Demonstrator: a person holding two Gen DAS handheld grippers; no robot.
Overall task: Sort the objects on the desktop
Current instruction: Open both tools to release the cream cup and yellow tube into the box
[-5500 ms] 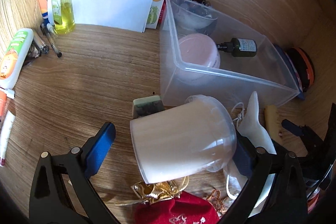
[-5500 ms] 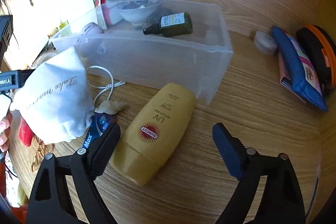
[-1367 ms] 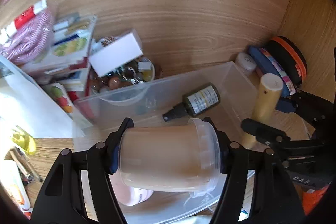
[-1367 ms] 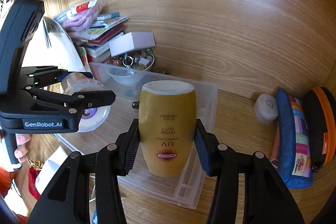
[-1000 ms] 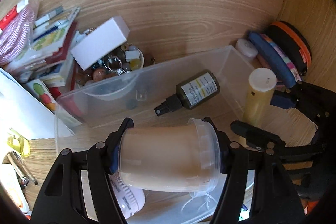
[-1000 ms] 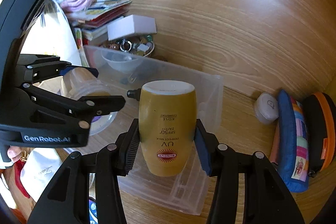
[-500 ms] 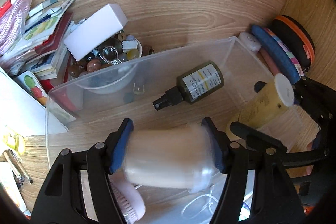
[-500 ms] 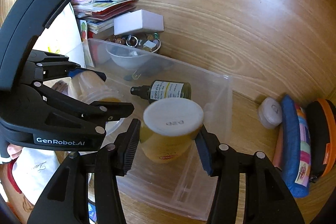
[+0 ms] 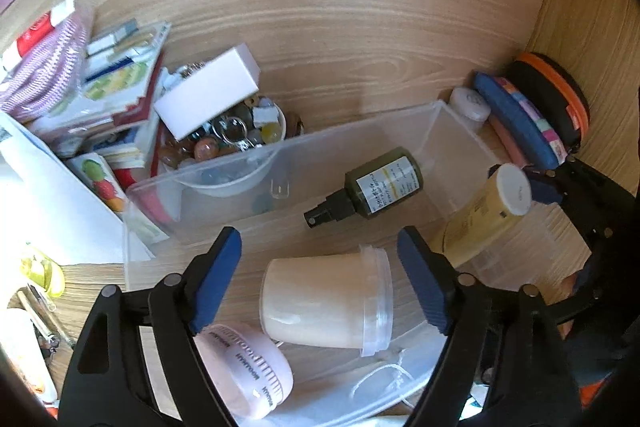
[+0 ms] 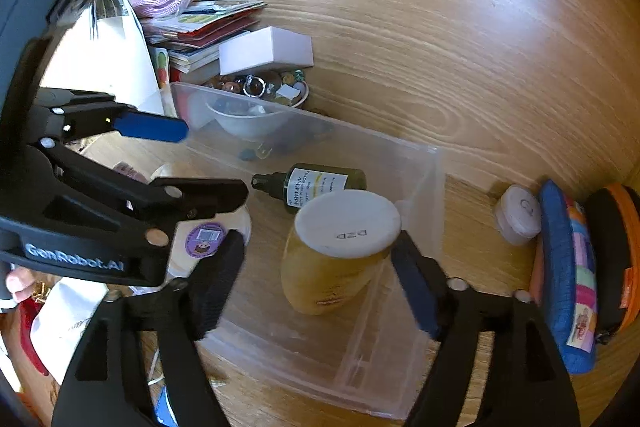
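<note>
A clear plastic bin (image 9: 400, 119) stands on the wooden desk. The cream-filled clear jar (image 9: 324, 301) lies on its side in the bin, below my left gripper (image 9: 320, 279). Its jaws are opening and the blue pads stand clear of the jar on both sides. The yellow sunscreen bottle (image 10: 332, 259) leans in the bin's right end, white cap up, between the opening jaws of my right gripper (image 10: 320, 279); its pads are off the bottle. A dark green spray bottle (image 9: 368, 187) and a pink round jar (image 9: 244, 371) also lie in the bin.
A white bowl of trinkets (image 9: 228, 147) under a white box (image 9: 208, 95) sits behind the bin, beside stacked booklets (image 9: 116, 91). A small white jar (image 10: 516, 215), a blue pouch (image 10: 568, 275) and an orange-rimmed black case (image 10: 616, 251) lie at the right. A white pouch (image 10: 64, 319) lies left.
Both grippers opened over the bin. The cream jar dropped from the left pads onto the bin floor, and the yellow bottle tipped forward out of the right pads into the bin.
</note>
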